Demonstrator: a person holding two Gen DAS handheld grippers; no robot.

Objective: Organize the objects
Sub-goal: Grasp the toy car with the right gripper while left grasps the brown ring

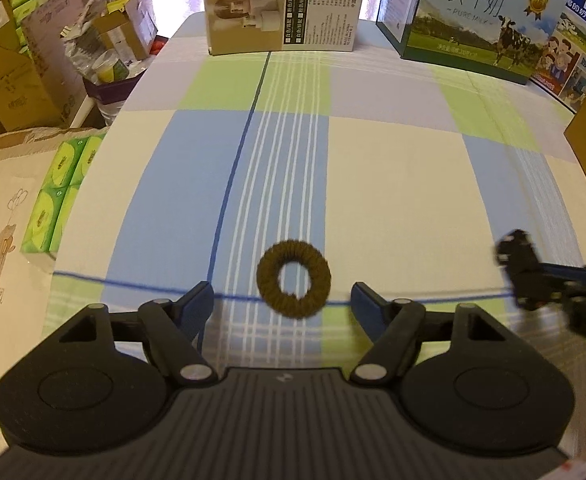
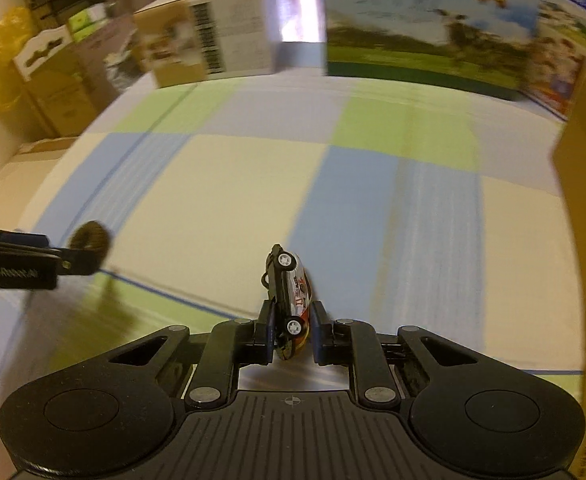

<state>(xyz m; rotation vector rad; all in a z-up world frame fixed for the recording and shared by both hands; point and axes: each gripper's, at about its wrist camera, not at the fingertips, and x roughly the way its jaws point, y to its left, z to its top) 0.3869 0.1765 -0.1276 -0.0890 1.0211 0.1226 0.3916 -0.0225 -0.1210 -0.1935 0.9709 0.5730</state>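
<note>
On the checked cloth (image 1: 393, 184), your right gripper (image 2: 291, 334) clamps the toy car (image 2: 291, 300); the hair tie (image 1: 293, 284) lies at twelve o'clock before your open-jawed left gripper (image 1: 283, 304), not yet gripped.

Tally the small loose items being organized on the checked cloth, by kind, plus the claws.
Brown hair ties: 1, lying on the cloth
Toy cars: 1, clamped in the right claw
Claws: 2, left claw open
Total: 4
</note>
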